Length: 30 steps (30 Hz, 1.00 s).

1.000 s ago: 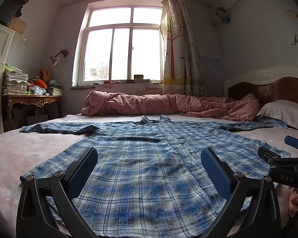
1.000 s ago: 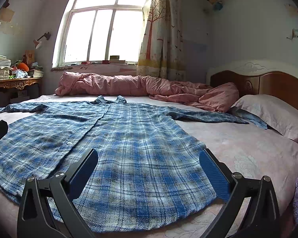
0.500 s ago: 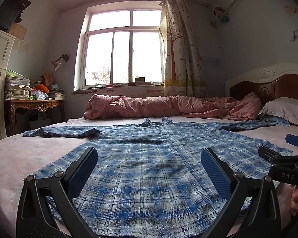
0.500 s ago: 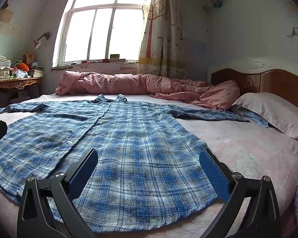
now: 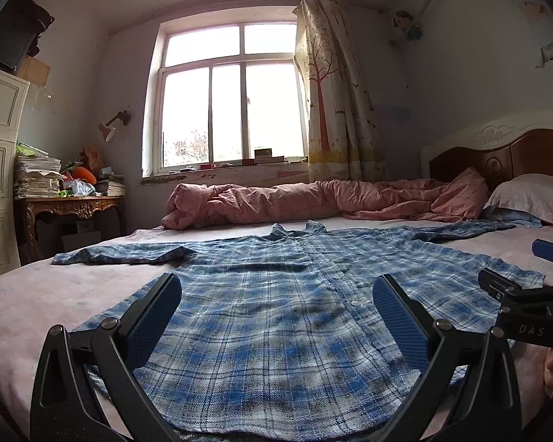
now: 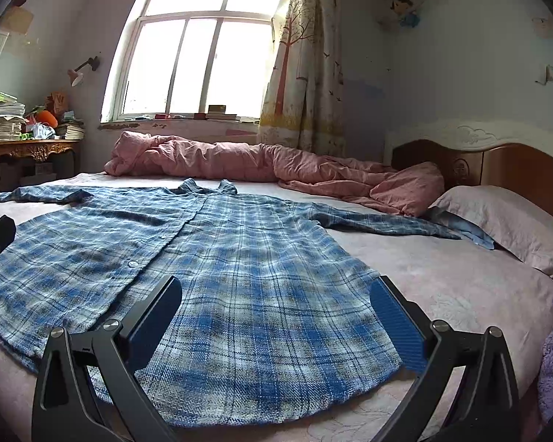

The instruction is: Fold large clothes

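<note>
Left wrist view: left gripper point(image 5: 276, 307) spread wide, empty, above the hem of the plaid shirt point(image 5: 276, 294), which lies flat on the bed point(image 5: 37, 294). Right gripper point(image 6: 276, 307) likewise wide; pink quilt point(image 6: 239, 162) at 12 o'clock.

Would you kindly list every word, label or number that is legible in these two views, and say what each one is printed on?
"DAS": white letters on the black body of the right tool, seen at the right edge of the left wrist view; the word may run on out of sight.
Books on the windowsill: any lettering is too small to read.
Stacked papers on the desk: blurred, unreadable.
Plaid shirt: no label in view.
</note>
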Available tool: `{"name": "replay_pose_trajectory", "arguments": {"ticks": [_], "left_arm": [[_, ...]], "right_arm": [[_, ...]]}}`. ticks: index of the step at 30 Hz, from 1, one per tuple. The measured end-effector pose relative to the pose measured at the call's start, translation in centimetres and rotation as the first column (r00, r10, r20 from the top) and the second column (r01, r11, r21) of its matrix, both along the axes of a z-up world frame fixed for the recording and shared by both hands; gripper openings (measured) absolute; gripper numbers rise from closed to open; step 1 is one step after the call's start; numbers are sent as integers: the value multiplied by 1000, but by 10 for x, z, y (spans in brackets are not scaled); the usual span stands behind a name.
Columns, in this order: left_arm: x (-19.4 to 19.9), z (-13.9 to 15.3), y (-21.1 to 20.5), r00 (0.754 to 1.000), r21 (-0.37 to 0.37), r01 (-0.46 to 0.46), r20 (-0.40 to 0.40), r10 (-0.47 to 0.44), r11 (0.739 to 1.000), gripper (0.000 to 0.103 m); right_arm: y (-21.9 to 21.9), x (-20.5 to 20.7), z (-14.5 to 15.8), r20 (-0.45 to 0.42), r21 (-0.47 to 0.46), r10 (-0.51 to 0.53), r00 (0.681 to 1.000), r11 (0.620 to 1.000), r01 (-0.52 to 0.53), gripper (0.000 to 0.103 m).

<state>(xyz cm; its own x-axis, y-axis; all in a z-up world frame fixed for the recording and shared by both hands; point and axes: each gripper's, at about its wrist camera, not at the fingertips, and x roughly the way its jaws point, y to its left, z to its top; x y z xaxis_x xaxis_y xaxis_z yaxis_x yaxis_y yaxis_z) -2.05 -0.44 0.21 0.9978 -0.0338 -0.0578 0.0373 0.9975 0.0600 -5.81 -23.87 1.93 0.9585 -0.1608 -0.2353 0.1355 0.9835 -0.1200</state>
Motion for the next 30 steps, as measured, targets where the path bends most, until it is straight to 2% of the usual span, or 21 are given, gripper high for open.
{"name": "replay_pose_trajectory", "arguments": {"ticks": [4,11,19,21,24,27,30], "left_arm": [[1,0,-2,999,0,-2,-34,2,1000,103],[-1,12,2,992,-48,-31,-121,25,998,103],[-20,28,-1,988,9,-57,-143,58,998,103],[-24,32,0,986,18,-48,-157,50,999,103],[-27,35,2,983,25,-43,-180,47,999,103],[-30,37,5,980,23,-48,-194,52,999,103],[-32,38,11,977,0,-44,-207,43,999,103]], "right_arm": [[1,0,0,-1,9,-5,1000,1000,5,103],[4,-6,5,27,7,5,1000,1000,-5,103],[17,-19,17,39,-3,39,998,999,-39,103],[20,-22,22,10,1,38,999,999,-38,103],[19,-28,27,-54,62,116,992,992,-112,103],[20,-32,26,-72,95,133,988,987,-126,103],[24,-35,24,-82,82,133,988,989,-126,103]]}}
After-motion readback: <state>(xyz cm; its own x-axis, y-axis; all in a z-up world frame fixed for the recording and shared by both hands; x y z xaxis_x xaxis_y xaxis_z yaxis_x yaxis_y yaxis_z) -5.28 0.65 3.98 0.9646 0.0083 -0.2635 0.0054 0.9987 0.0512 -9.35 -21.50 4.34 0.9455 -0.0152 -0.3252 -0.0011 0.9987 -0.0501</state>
